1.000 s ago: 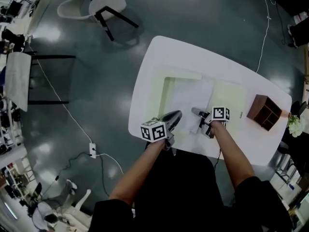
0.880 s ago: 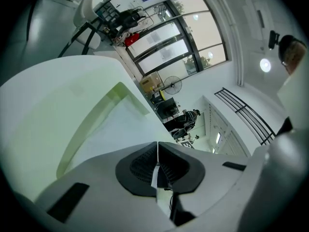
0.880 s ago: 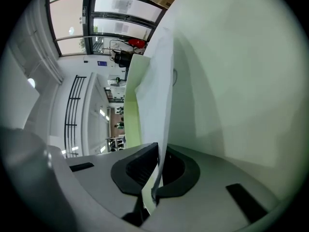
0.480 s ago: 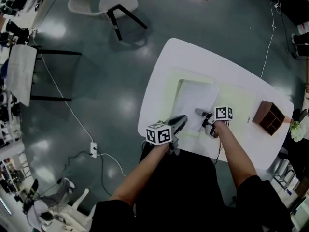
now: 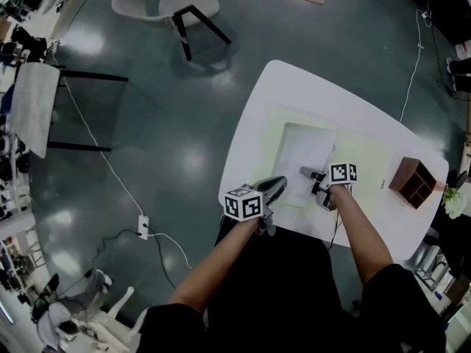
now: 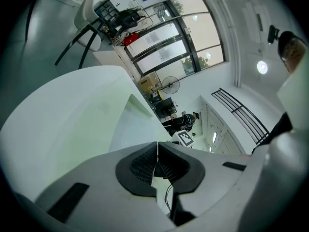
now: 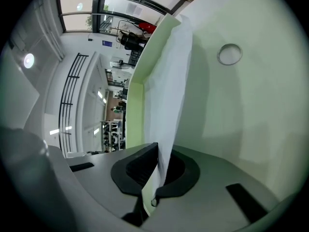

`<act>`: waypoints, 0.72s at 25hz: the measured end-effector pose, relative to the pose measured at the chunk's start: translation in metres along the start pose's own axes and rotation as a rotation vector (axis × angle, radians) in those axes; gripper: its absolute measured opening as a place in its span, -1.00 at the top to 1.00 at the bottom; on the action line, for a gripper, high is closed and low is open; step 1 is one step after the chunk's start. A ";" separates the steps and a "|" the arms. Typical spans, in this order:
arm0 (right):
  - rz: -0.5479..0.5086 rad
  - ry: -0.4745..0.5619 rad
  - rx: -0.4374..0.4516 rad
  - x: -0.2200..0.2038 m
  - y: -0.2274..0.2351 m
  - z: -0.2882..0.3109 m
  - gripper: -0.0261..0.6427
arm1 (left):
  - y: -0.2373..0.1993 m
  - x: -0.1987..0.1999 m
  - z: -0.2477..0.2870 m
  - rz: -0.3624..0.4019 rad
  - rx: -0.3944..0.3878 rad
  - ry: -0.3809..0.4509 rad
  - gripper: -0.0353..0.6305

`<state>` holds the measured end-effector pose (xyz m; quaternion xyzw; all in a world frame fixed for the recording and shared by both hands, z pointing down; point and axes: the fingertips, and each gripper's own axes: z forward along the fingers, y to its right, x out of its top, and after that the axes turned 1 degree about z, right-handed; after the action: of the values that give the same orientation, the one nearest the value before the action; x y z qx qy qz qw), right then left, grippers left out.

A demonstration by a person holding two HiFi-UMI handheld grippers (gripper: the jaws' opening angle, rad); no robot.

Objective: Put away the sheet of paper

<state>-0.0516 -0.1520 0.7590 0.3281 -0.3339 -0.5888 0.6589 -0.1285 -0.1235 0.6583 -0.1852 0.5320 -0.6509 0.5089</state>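
A white sheet of paper (image 5: pixel 302 153) lies over the left half of an open pale green folder (image 5: pixel 364 157) on the white table (image 5: pixel 254 134). My right gripper (image 5: pixel 307 173) is shut on the paper's near edge. In the right gripper view the paper (image 7: pixel 169 81) runs up from between the jaws of that gripper (image 7: pixel 157 166), over the green folder (image 7: pixel 241 110). My left gripper (image 5: pixel 278 182) hovers at the table's front edge, just left of the folder's near corner. In its own view the left gripper (image 6: pixel 157 151) is shut with nothing seen between the jaws.
A brown wooden box (image 5: pixel 412 182) stands at the table's right end, with white flowers (image 5: pixel 450 201) beyond it. A white chair (image 5: pixel 173 2) stands on the floor at the far side. A cable and power strip (image 5: pixel 142 228) lie on the floor to the left.
The sheet has shifted from the folder's middle onto its left half, still in the right gripper. The left gripper has stayed at the table's front edge.
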 end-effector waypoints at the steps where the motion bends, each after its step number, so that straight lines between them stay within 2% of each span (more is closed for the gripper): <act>1: -0.007 -0.004 -0.001 0.001 -0.001 0.002 0.92 | -0.001 0.000 -0.002 -0.001 -0.001 0.001 0.87; 9: -0.051 -0.041 -0.021 0.007 -0.010 0.019 0.92 | -0.005 0.008 -0.021 -0.027 -0.009 0.024 0.87; 18: -0.108 -0.047 -0.076 0.014 -0.006 0.030 0.92 | -0.010 0.013 -0.042 0.007 0.000 0.046 0.87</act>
<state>-0.0787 -0.1680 0.7713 0.3066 -0.3086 -0.6431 0.6303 -0.1711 -0.1141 0.6482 -0.1684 0.5439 -0.6534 0.4988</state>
